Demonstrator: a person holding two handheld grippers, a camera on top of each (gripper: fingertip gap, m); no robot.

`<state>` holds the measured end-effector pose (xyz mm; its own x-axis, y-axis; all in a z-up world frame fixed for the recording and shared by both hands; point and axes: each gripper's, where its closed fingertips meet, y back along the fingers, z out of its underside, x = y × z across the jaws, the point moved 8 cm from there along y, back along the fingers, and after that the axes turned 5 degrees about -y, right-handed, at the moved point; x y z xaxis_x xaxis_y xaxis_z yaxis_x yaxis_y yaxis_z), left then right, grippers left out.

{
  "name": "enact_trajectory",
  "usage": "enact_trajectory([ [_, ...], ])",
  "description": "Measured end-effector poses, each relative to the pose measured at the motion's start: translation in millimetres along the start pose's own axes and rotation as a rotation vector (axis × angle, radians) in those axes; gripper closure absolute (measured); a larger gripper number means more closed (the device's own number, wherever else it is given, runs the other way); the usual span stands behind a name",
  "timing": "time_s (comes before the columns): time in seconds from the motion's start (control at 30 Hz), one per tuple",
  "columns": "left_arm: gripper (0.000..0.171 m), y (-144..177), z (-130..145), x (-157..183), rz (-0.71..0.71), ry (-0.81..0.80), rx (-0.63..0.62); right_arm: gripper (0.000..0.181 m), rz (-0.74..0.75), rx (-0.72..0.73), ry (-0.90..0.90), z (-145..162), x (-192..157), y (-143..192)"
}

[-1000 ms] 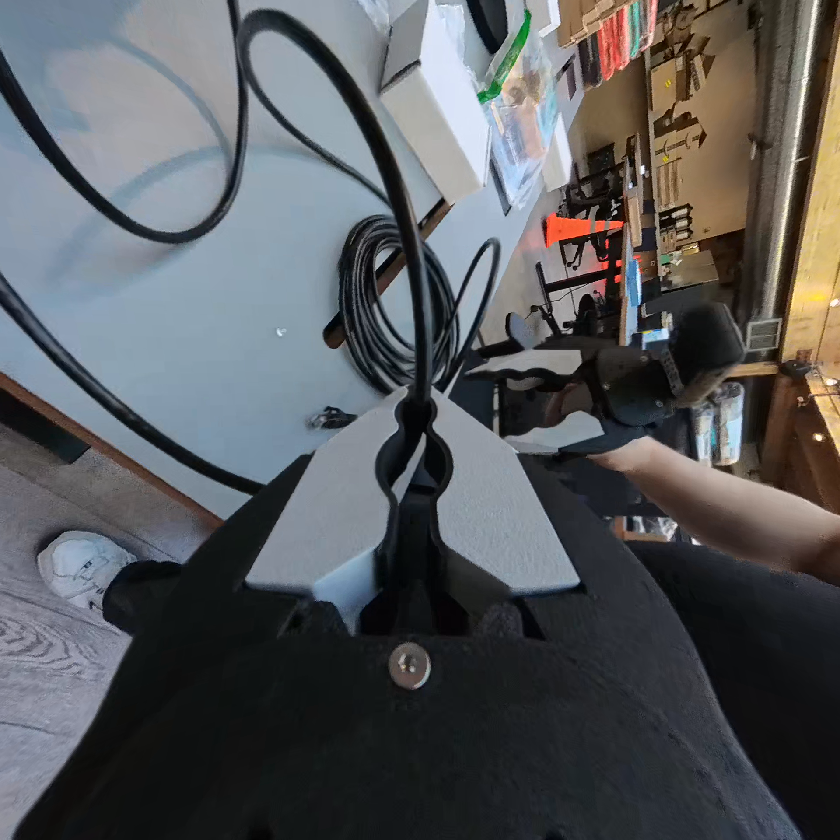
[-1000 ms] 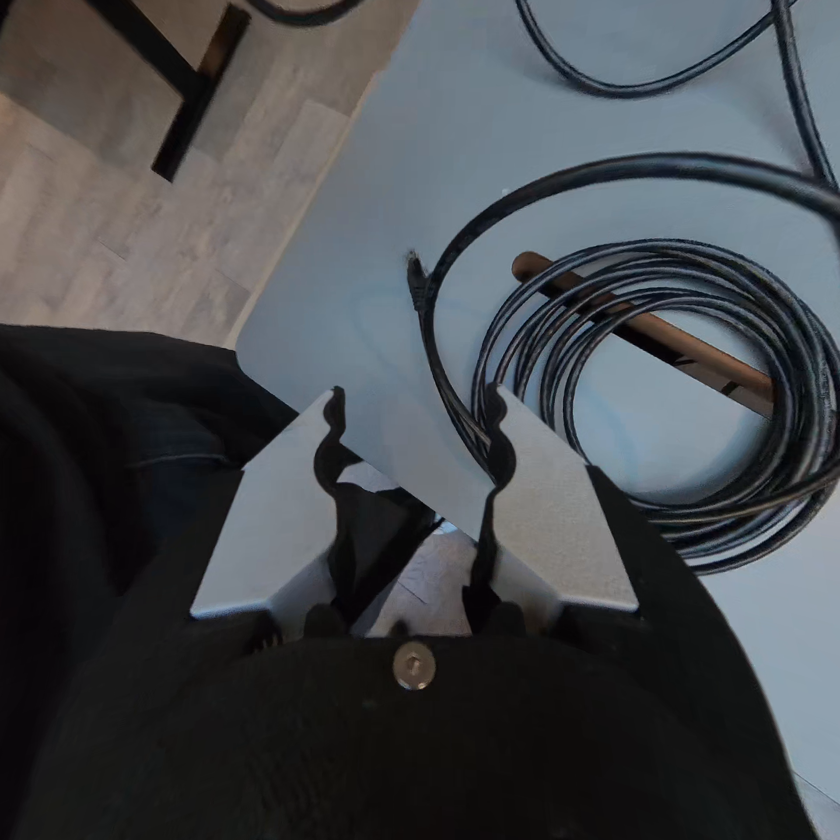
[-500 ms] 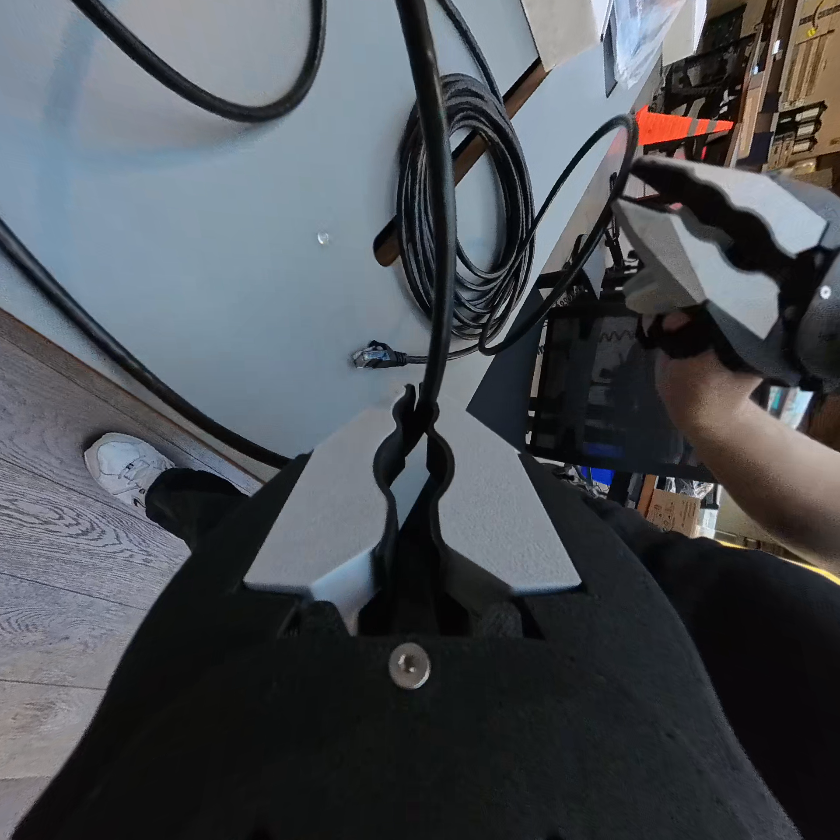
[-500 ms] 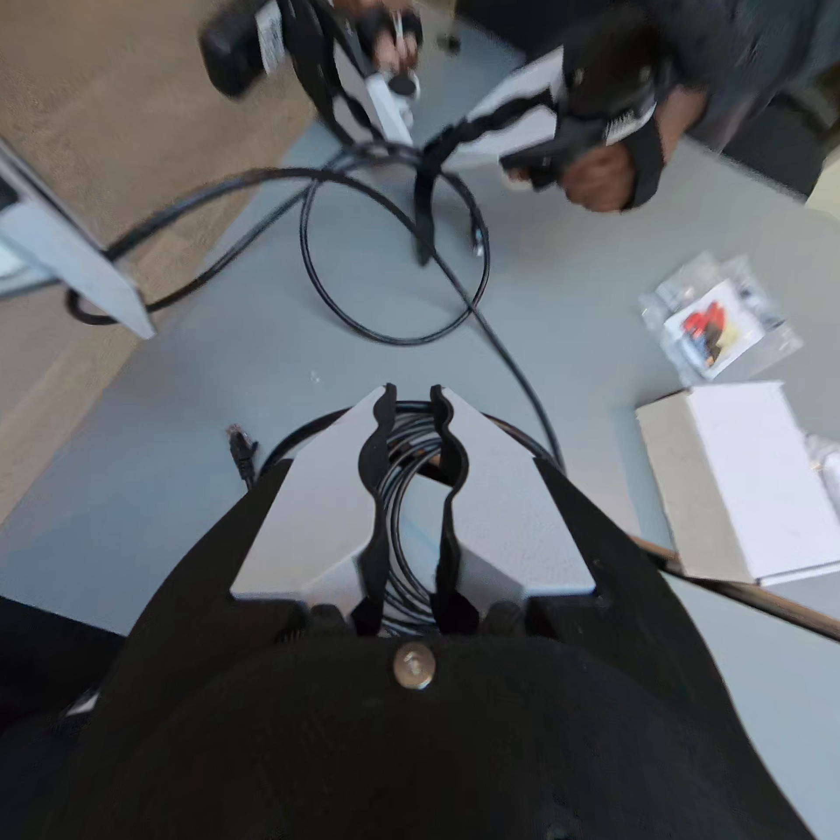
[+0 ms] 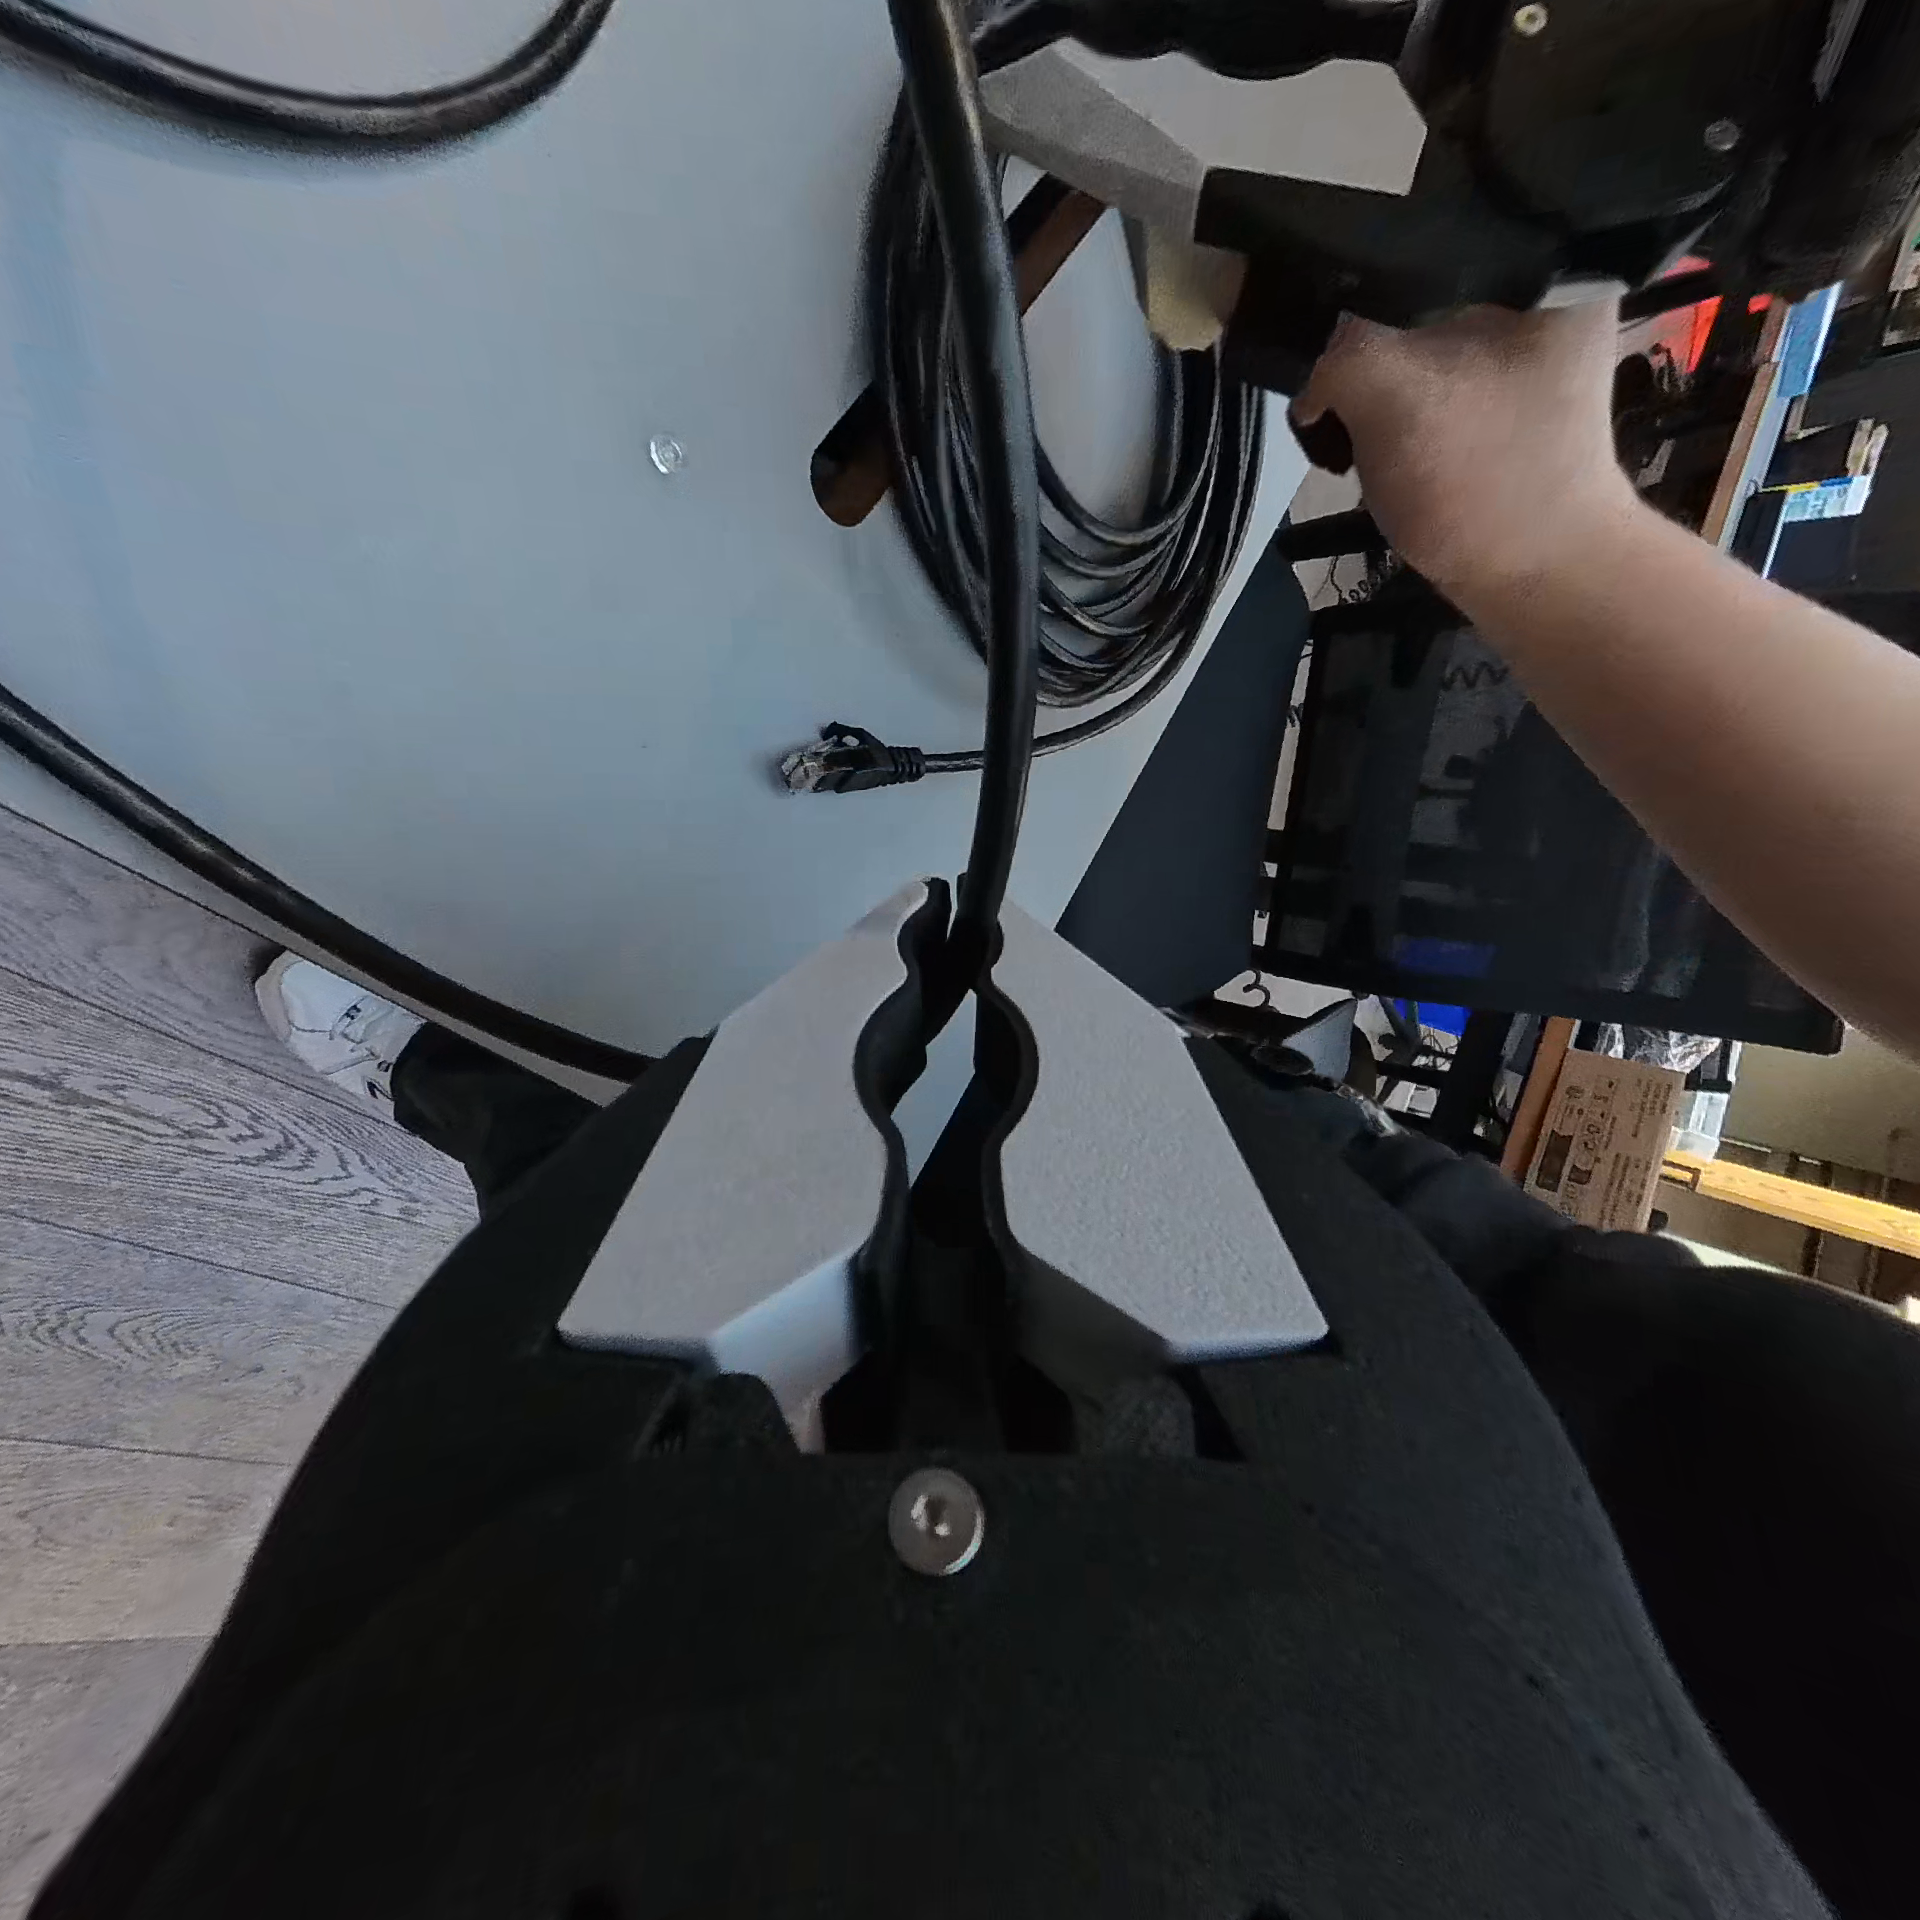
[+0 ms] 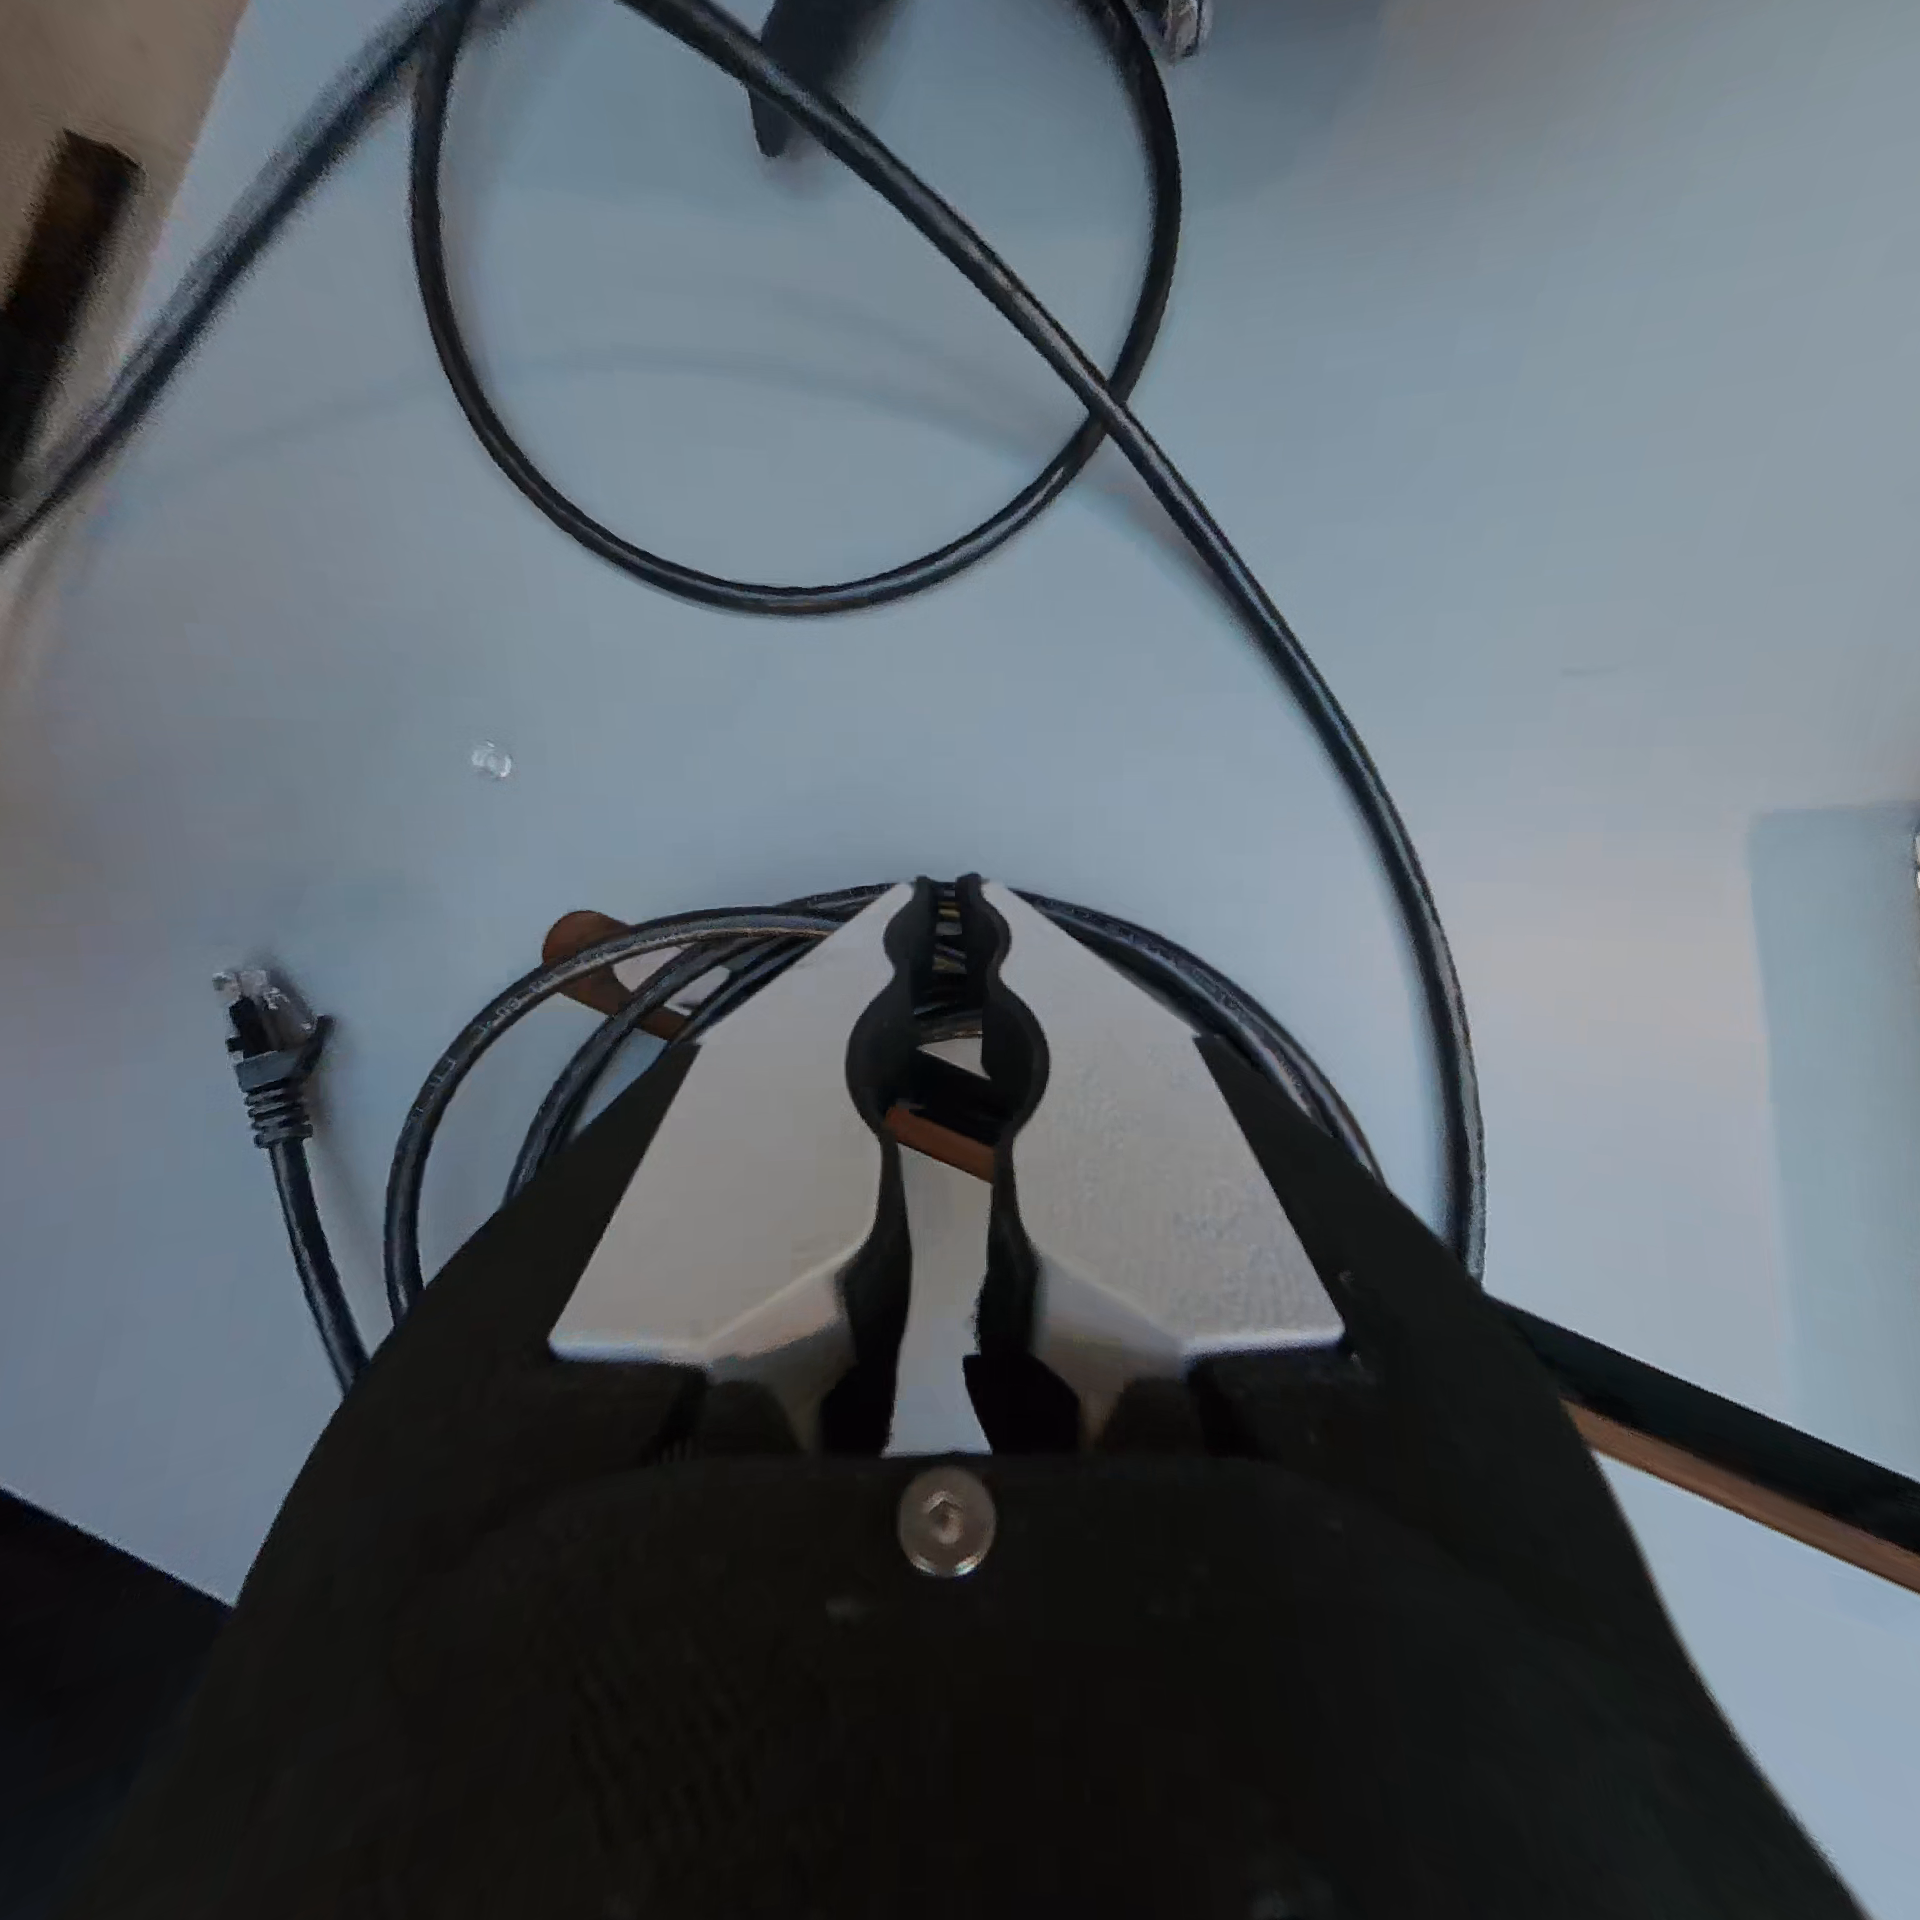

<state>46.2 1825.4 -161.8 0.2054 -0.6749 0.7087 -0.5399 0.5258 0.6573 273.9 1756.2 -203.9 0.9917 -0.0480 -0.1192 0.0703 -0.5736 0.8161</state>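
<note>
Two grippers: your left gripper (image 5: 961,914) has its jaws clamped on a thick black round cable (image 5: 977,416); your right gripper (image 6: 945,894) has its jaws pressed onto the strands of the coiled black network cable (image 6: 468,1060).
Coil place: flat on the pale grey table (image 6: 1455,520), across a brown wooden slat (image 6: 1714,1475).
Risk: pull your hands apart and the coil may unwind.
Snag: the clear-tipped plug (image 6: 260,1013) lies loose and could catch.

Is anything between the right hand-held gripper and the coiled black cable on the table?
Nothing visible does. The right hand-held gripper sits on the cable coil, strands showing between its closed jaws; the loose cable arcs past on its right.
</note>
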Motion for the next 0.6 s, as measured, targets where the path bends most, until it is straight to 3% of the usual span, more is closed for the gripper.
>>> enact_trajectory([
  [0.1, 0.171, 0, -1, 0, 0.011, 0.019, 0.008, 0.168, -0.083, 0.117, 0.016, -4, 10, 25],
  [0.2, 0.171, 0, -2, 0, 0.012, 0.022, 0.008, 0.161, -0.099, 0.194, 0.055, 1, 29, 75],
  [0.3, 0.171, 2, -3, 1, 0.017, 0.024, 0.015, 0.159, -0.067, 0.280, 0.097, 22, 37, 133],
  [0.37, 0.171, 2, -4, 1, 0.026, 0.027, 0.021, 0.159, -0.038, 0.292, 0.110, 48, 33, 155],
  [0.43, 0.171, 2, -5, 1, 0.039, 0.032, 0.025, 0.156, 0.031, 0.259, 0.102, 75, 33, 158],
  [0.5, 0.171, 1, -5, 2, 0.043, 0.031, 0.021, 0.156, 0.048, 0.243, -0.018, 96, 41, 147],
  [0.6, 0.171, -1, -3, 3, 0.038, 0.026, 0.005, 0.153, 0.016, 0.251, -0.156, 105, 49, 120],
])
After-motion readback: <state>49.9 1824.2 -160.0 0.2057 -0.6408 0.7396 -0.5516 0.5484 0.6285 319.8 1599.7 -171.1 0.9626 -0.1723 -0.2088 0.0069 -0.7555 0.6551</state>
